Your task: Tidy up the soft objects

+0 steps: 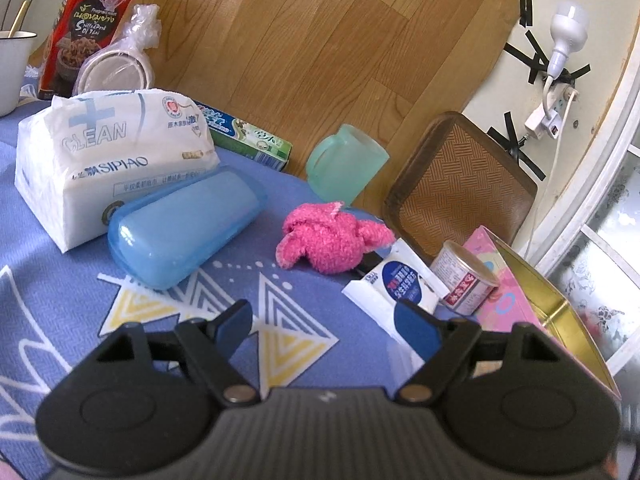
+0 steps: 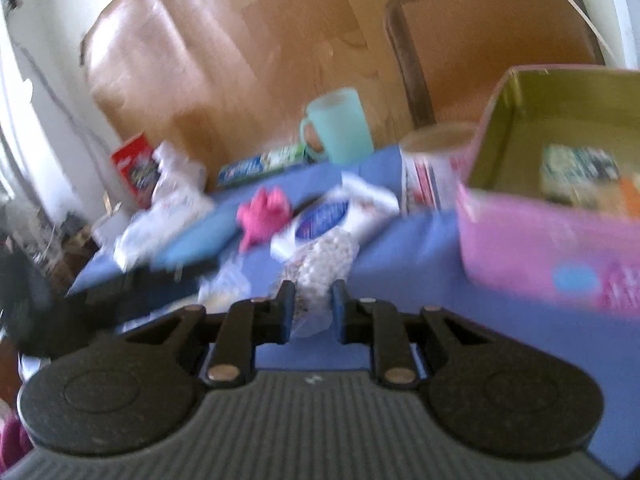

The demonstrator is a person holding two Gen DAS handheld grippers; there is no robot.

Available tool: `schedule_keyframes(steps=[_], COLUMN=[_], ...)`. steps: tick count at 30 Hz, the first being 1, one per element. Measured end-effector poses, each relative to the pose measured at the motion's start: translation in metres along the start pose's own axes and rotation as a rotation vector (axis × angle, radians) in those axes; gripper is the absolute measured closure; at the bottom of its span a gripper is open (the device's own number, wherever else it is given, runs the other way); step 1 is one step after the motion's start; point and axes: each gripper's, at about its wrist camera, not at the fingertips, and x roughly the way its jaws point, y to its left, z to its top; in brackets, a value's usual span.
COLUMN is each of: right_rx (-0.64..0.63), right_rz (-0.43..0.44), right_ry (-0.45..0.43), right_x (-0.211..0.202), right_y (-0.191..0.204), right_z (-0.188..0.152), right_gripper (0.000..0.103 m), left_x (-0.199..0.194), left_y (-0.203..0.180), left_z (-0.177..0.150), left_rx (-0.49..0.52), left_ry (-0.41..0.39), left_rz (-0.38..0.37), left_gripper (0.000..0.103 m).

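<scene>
A: What does the right gripper [image 2: 312,308] have?

B: A clear bag of pale beads [image 2: 320,264]. The jaws are pinched in narrow on its near end, and the rest of the bag trails away from the fingers toward the middle of the blue cloth [image 2: 400,248]. The picture is smeared, so I cannot tell whether the far end rests on the cloth or hangs free.

A: And where should it go?

B: My guess is the pink tin [image 2: 540,256]. It stands to the right of the claw and a little farther off, open side up, with a printed packet already inside. So the bag's long axis runs straight ahead while the tin lies off to the side; the hand would need to swing right and rise over the near wall.

A: The other hand?

B: The left gripper [image 1: 324,320] hovers above the cloth, tilted downward, jaws spread wide with nothing between them. Ahead of it, slightly right, lies the pink fuzzy cloth [image 1: 332,240], crumpled, just behind a white packet [image 1: 396,280] and a small can [image 1: 468,276].

A: Which hand is nearer the tin?

B: The right, I judge; from the left view the tin sits at the far right edge.
</scene>
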Motion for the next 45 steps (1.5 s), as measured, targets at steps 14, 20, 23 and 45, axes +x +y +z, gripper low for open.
schedule_keyframes(steps=[14,20,23,45], right_rx=[-0.037,-0.04,-0.038,-0.441], right_rz=[-0.027,-0.009,-0.006,-0.122], right_ry=[-0.044,-0.057,-0.06,0.045], right_x=[-0.004,-0.008,-0.008,0.022], right_y=[-0.02,-0.021,-0.021,0.023], right_z=[-0.036,-0.04,-0.04,-0.041], right_gripper=[0.054,0.051,0.051,0.03], left_x=[0.002,0.004,0.004,0.014], left_y=[-0.003,-0.002,-0.002,-0.063], left_z=[-0.001,0.0,0.0,-0.026], left_rx=[0.021,0.02,0.018,0.166], left_ry=[0.005,0.018,0.02,0.264], left_rz=[0.004,0.0,0.0,-0.191], left_gripper=[0.017,0.016,0.016,0.044])
